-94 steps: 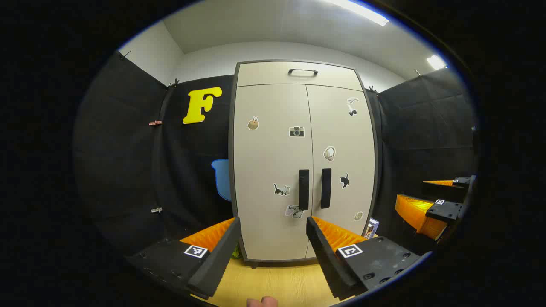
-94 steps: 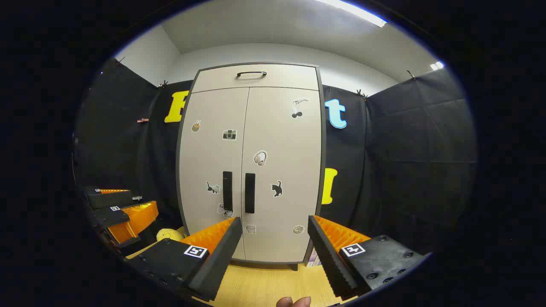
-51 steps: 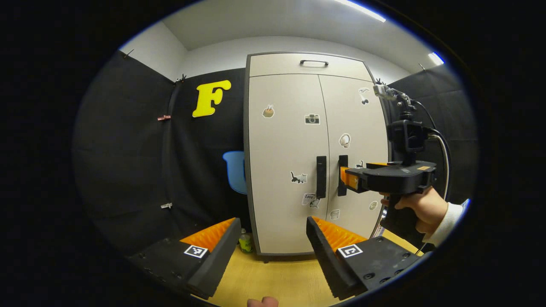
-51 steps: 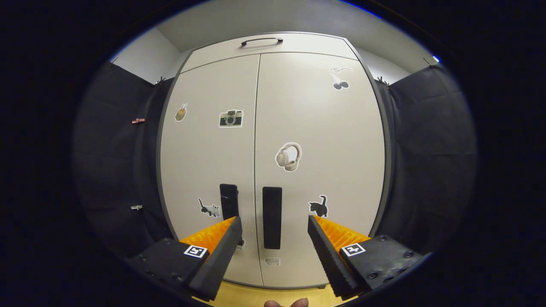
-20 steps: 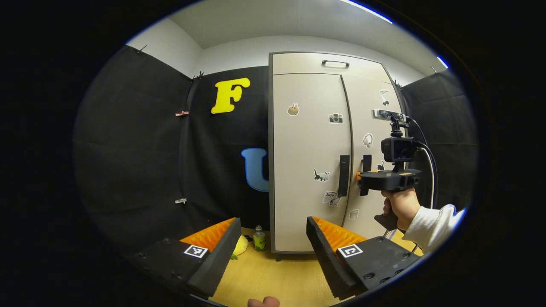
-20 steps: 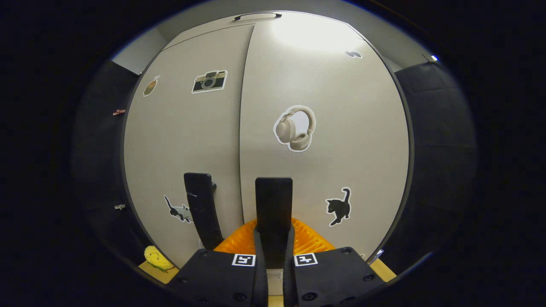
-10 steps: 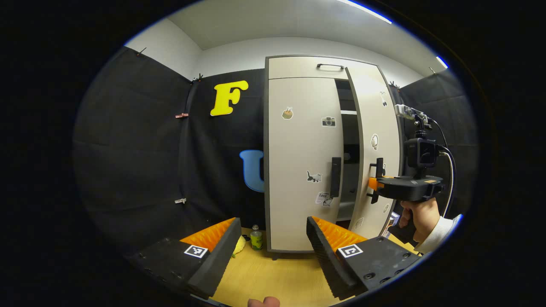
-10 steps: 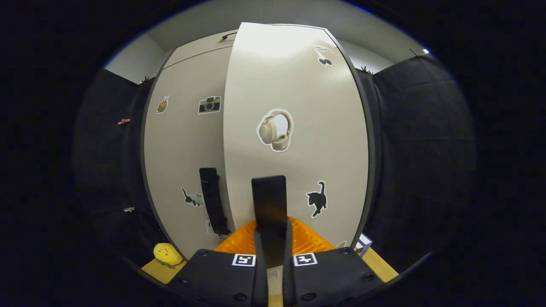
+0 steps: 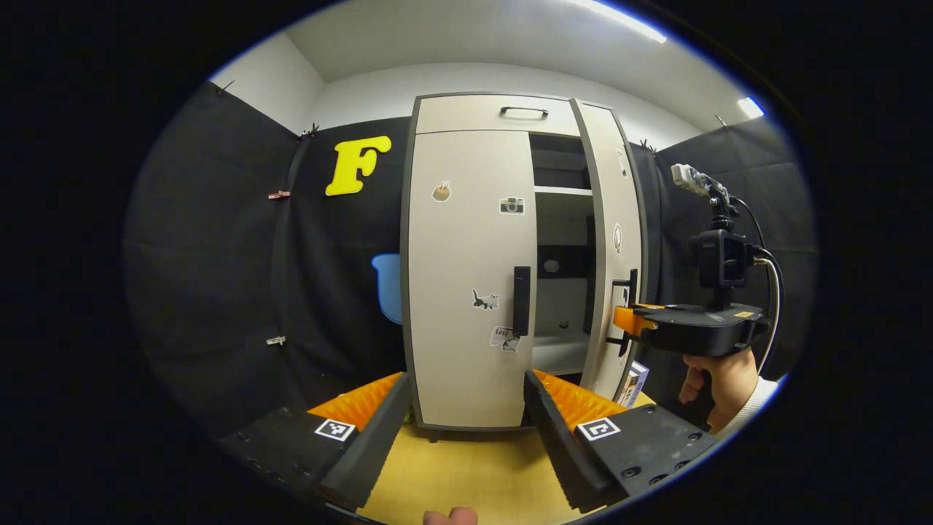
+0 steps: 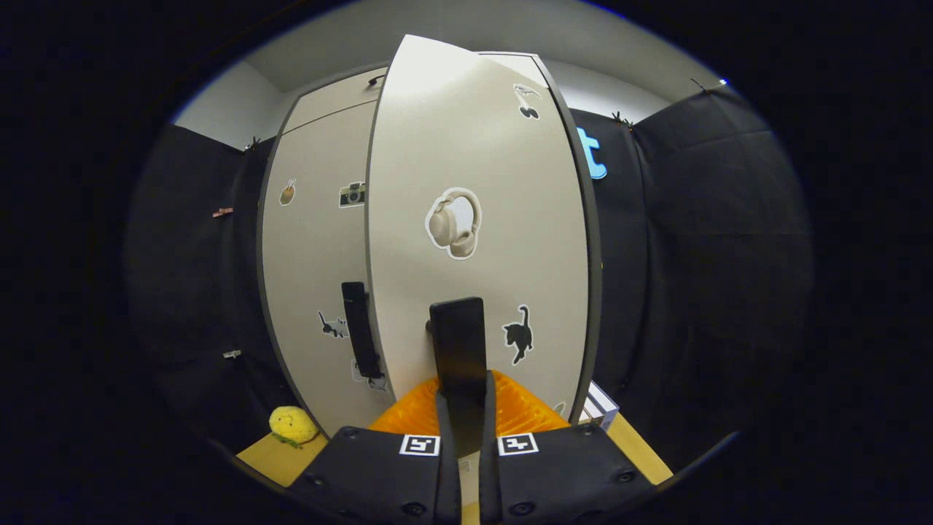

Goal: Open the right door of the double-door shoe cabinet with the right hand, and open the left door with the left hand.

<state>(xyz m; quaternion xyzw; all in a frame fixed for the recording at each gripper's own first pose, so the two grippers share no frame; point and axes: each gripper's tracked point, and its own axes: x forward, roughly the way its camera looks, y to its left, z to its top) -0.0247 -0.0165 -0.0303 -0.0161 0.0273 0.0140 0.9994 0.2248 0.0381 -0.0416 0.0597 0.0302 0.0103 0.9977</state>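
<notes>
Right gripper [image 10: 461, 430] pinching the black handle [image 10: 458, 350] of the right door [image 10: 481, 240], both fingers pressed against its lower end, handle rising straight up from between them. Right door swung outward toward the claw, headphone sticker [image 10: 452, 222] above the handle, black cat sticker [image 10: 517, 334] just to its right. Left door [image 10: 313, 248] flat and closed to the left of the claw and farther back, its own black handle [image 10: 356, 328] untouched. Small yellow toy [image 10: 291, 424] on the wooden floor [image 10: 273, 456], low on the left.

Left gripper [image 9: 463, 423] spread wide, nothing between the fingers, well short of the shoe cabinet [image 9: 481, 117]. Closed left door [image 9: 466, 270] straight ahead above the gap, its handle [image 9: 521, 300] up and slightly right of centre. Opened right door [image 9: 618, 248] farther right, edge-on, shelves of the interior [image 9: 560, 240] exposed between the two doors. Right gripper [image 9: 627, 321] seen from the side on the right, at that door's handle, a hand [image 9: 718, 383] in a pale sleeve [image 9: 751, 408] gripping its body from below. Top drawer handle [image 9: 523, 111] high above.
</notes>
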